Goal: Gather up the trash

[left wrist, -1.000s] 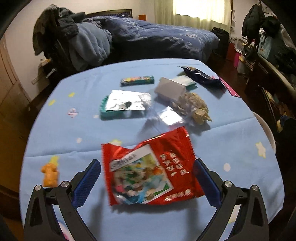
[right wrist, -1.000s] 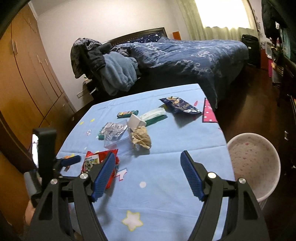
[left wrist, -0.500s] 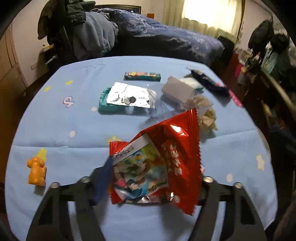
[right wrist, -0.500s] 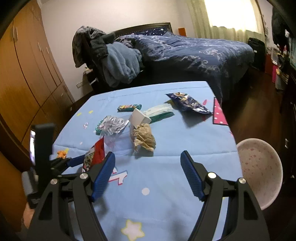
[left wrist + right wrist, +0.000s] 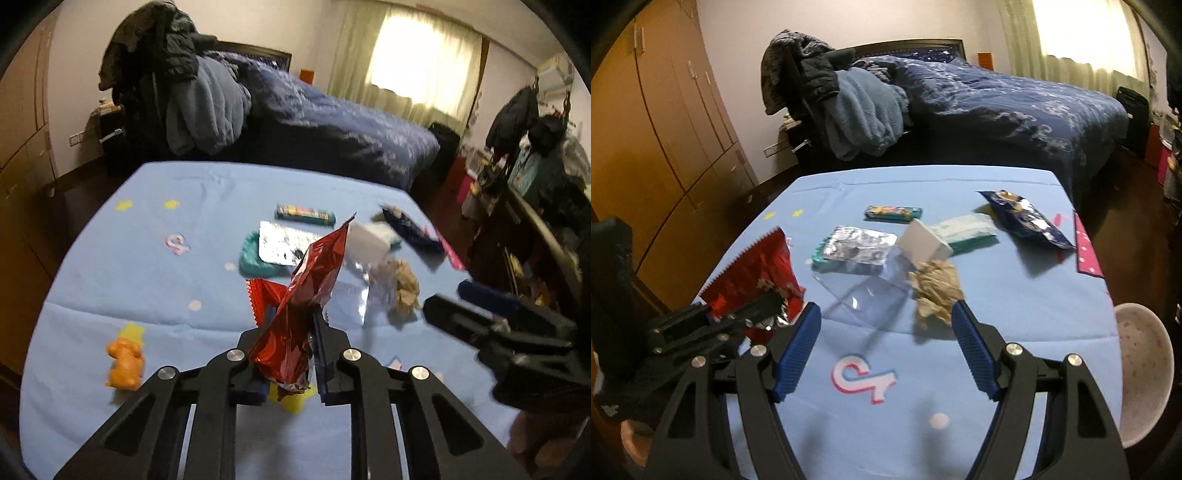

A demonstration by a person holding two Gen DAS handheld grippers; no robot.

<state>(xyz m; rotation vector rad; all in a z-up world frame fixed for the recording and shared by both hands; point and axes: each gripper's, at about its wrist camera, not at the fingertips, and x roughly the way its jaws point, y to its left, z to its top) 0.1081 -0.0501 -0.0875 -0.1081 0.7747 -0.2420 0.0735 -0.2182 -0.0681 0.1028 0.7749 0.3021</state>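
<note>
From my left wrist camera I see the left gripper (image 5: 291, 332) clamped tight on the red snack bag (image 5: 306, 291), which stands crumpled and upright between the pads, lifted off the blue tablecloth (image 5: 129, 266). Past it lie a teal tray (image 5: 251, 258) with a foil sheet (image 5: 284, 247) over it, so I cannot tell what is inside; a white box (image 5: 365, 245) is partly hidden by the bag's tip. An orange toy (image 5: 123, 363) sits at the left, seen only here. The right gripper (image 5: 480, 306) enters blurred from the right edge. From my right wrist camera, the right gripper (image 5: 886, 328) stands wide apart over the cloth with nothing between its pads, just short of the crumpled brown paper (image 5: 936, 290) and a clear plastic piece (image 5: 866, 291). This view alone shows the pink-speckled bin (image 5: 1141, 369) beside the table, cut off by the frame; I make out nothing in the part of it that shows. The left gripper (image 5: 753, 310) and red bag (image 5: 753, 266) sit at the left.
</note>
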